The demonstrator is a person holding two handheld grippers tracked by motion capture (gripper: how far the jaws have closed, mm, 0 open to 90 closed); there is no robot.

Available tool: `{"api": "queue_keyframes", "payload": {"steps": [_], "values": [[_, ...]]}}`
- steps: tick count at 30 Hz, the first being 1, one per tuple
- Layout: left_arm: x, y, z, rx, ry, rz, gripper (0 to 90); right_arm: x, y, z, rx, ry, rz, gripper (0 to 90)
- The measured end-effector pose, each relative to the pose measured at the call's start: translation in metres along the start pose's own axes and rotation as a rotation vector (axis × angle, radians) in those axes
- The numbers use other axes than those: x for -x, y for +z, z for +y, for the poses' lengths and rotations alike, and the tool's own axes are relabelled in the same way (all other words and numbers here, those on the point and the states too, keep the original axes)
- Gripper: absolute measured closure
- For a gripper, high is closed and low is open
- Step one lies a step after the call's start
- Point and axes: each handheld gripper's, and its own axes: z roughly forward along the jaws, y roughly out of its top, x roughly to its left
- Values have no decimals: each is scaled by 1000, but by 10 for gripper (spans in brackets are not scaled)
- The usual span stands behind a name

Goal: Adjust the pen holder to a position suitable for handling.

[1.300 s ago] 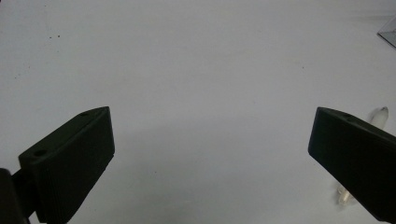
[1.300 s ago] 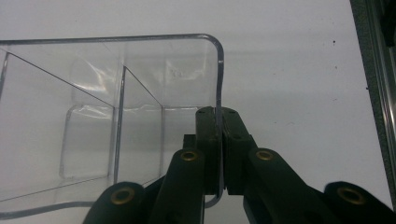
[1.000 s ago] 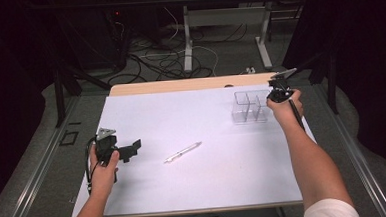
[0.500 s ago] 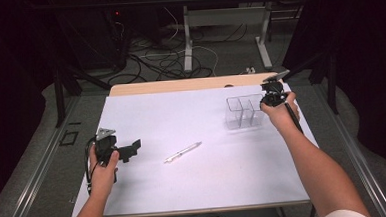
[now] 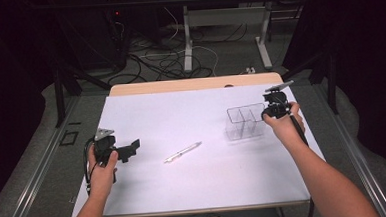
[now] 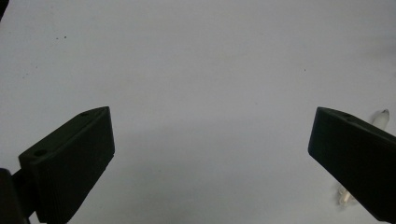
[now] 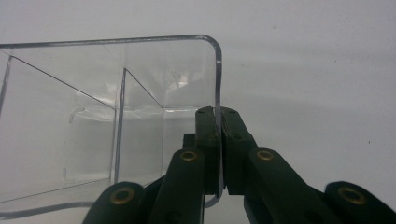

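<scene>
you pinched the stiff, light clear organizer [image 7: 107, 116] by its thin wall; right gripper [image 7: 217, 114] jaws clamped it.

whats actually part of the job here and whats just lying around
In use:
- clear plastic compartment box, its wall pinched
- right gripper, shut on that wall
- white pen on the sheet, near the open left gripper

Lying about:
- cables on the floor beyond the table
- white table legs behind

A lab: black curtains [image 5: 9, 73], floor cables [image 5: 153, 60], a white-covered table [image 5: 181, 119].
</scene>
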Motion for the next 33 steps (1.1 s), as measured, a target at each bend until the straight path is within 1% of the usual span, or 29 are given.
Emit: {"api": "queue_keyframes", "payload": {"steps": [3,4,8,9,10,11,15,16,17,18,21,22,23,24,26,28,29,32,33], "values": [[0,1,0,3,0,-1,4,-2,-2,-5,5,-14,-8,879],[0,1,0,2,-1,-1,4,-2,-2,-8,10,-27,-12,878],[1,0,-1,0,-2,0,4,-4,-2,-18,1,-51,-28,878],[1,0,-1,0,-2,0,4,-4,-2,-18,1,-51,-28,878],[1,0,-1,0,-1,-1,4,-4,-2,-19,-1,-40,-24,878],[1,0,-1,0,-1,-1,4,-3,-2,-21,-6,-52,-24,878],[1,1,-1,0,-3,-1,4,-3,-5,-25,-7,-51,-24,877],[1,0,-1,0,-4,-2,4,-2,-5,-26,9,-52,-17,876],[1,0,-1,0,-5,-2,4,-2,-7,-26,-8,-48,-24,876],[1,0,-1,0,-4,-2,4,-1,-7,-27,-4,-51,-24,875],[1,0,-1,0,-1,-2,4,-1,-7,-30,-21,-42,-12,870],[1,0,-1,0,-1,-2,4,0,-7,-33,-29,-31,4,866],[1,0,-1,0,-1,-2,4,0,-7,-33,-29,-31,4,866],[1,1,-1,0,-1,-2,4,0,-7,-36,-29,-23,20,863],[1,1,-1,-1,-1,-1,4,0,-7,-38,-26,-18,25,859],[1,1,-1,-2,1,-2,4,2,-10,-40,-34,8,52,842],[2,1,-1,-4,1,-1,4,2,-10,-40,-34,8,52,842],[2,2,-1,1,0,1,4,4,-12,-42,-36,24,81,822],[2,2,-1,-7,2,-2,4,5,-13,-43,-37,24,90,817]]}}
